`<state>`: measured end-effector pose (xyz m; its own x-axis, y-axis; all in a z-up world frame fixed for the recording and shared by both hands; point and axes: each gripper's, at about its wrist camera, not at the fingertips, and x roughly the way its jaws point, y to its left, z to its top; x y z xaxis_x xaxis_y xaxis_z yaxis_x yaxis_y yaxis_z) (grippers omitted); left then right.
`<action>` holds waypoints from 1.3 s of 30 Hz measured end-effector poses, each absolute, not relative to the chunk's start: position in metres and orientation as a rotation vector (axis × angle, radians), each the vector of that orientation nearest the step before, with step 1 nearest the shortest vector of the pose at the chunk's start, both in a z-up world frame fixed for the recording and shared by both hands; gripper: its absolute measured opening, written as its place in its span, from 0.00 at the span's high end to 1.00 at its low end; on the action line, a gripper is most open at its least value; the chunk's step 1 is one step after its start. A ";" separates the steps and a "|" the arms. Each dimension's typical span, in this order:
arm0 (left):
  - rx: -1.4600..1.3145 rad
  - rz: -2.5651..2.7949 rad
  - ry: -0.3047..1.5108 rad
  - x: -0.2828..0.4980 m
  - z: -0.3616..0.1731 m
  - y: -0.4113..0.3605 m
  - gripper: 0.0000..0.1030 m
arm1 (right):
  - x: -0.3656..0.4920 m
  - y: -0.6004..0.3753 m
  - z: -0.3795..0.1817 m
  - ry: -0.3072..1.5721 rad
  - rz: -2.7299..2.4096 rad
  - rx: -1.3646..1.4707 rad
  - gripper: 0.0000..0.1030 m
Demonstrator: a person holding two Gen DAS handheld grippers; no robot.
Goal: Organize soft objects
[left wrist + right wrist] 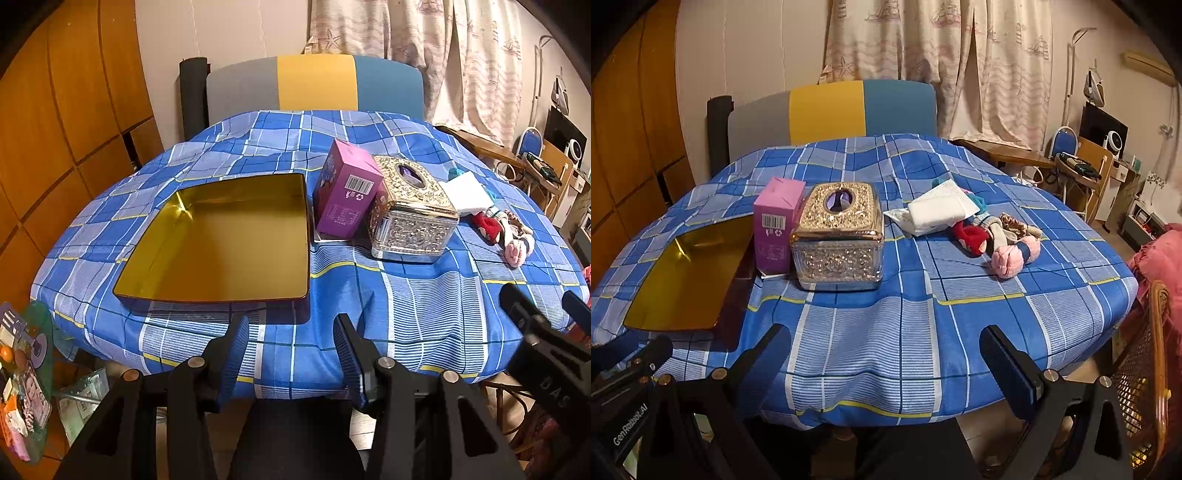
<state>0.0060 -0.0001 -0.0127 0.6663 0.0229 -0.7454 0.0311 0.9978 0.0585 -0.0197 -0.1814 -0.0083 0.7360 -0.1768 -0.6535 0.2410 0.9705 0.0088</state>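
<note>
Soft rolled socks are lying mid-right on your worktop; you are holding both hand-held grippers, left and right, apart and empty.

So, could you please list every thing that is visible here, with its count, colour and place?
tin tray: one, gold inside, empty, left on table
carton: one, pink-purple, upright between tray and tissue box
tissue box: one, ornate gold and silver, centre
white packet: one, right of tissue box
soft items: small pile, red, pink, teal, beige, right side
tablecloth: one, blue checked, covers table
chair: one, grey, yellow, blue, behind table
curtain: cream, back wall
left gripper: black, open, empty, near edge
right gripper: black, open, empty, near edge
</note>
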 end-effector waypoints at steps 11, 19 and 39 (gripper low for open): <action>-0.098 -0.257 0.996 0.019 -0.044 0.000 0.53 | 0.003 -0.215 -0.013 0.728 -0.110 0.111 0.00; 0.087 -0.288 1.056 0.015 -0.063 -0.044 0.53 | 0.024 -0.303 -0.069 0.915 -0.168 0.313 0.00; -0.095 -0.470 1.213 0.045 -0.080 -0.078 0.48 | 0.135 -0.490 -0.094 0.881 -0.387 0.592 0.18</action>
<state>0.0451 -0.0781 -0.0801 0.2674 -0.3975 -0.8778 0.2982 0.9004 -0.3169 0.1346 -0.4905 -0.0936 0.5843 -0.0756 -0.8080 0.5440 0.7753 0.3209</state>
